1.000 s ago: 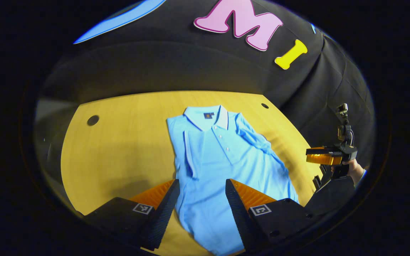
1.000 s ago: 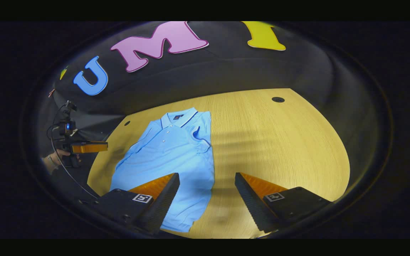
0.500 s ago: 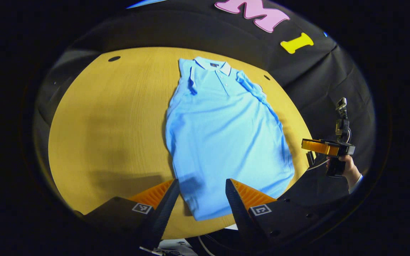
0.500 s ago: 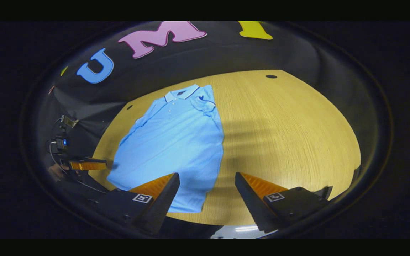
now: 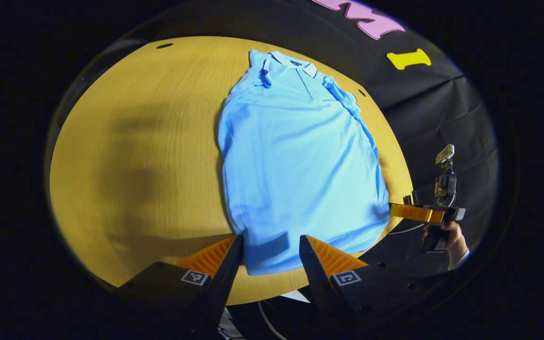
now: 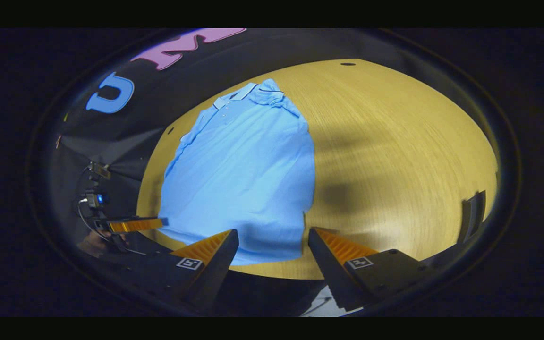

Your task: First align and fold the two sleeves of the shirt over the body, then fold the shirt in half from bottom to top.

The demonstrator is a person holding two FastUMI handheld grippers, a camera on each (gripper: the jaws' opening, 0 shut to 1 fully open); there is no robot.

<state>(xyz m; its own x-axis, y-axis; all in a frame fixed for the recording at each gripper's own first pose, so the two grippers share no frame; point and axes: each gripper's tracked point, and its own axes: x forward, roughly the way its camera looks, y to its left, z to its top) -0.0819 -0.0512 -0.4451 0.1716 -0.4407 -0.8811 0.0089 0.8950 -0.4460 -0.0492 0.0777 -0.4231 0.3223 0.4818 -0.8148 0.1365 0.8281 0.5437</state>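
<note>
A light blue polo shirt [image 5: 300, 156] lies flat on the yellow wooden table [image 5: 135, 165], collar at the far end, both sleeves folded in over the body. In the left gripper view my left gripper [image 5: 270, 241] is open above the hem's left corner, nothing between its fingers. The right gripper [image 5: 416, 212], held by a hand [image 5: 454, 238], hovers off the hem's right corner. In the right gripper view the shirt [image 6: 243, 174] fills the left of the table [image 6: 395, 156]; my right gripper [image 6: 272, 232] is open over the hem's right part. The left gripper [image 6: 135, 224] hangs beside the hem's other corner.
Small round holes mark the tabletop's far corners [image 5: 164, 46] [image 6: 347, 63]. The table's near edge [image 5: 272, 293] runs just under both grippers, with a cable [image 5: 267, 326] below it. A dark object [image 6: 472, 215] stands at the table's right edge.
Both grippers have drawn back from the middle of the shirt to its hem at the near table edge, tilting downward. Both stayed open. The shirt has not moved.
</note>
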